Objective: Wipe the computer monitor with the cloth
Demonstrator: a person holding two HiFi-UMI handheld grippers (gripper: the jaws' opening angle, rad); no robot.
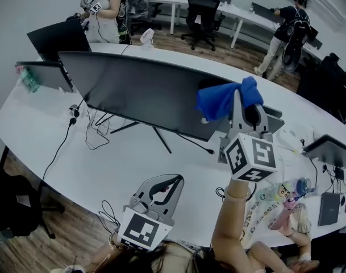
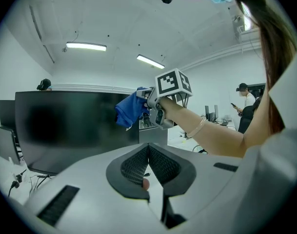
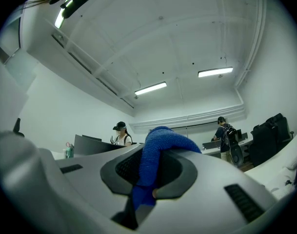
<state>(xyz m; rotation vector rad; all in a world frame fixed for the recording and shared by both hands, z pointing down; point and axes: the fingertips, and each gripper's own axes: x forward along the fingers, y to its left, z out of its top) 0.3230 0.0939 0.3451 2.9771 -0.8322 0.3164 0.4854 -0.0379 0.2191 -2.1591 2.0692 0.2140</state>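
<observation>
Right gripper fingers pinch the blue cloth, raised by the monitor's upper right corner; contact unclear. Left gripper is low over the tabletop front edge, fingers pressed together, empty.

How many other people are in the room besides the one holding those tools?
2. One person stands beyond the white desk at upper left; a second person stands at upper right. More may be hidden.
</observation>
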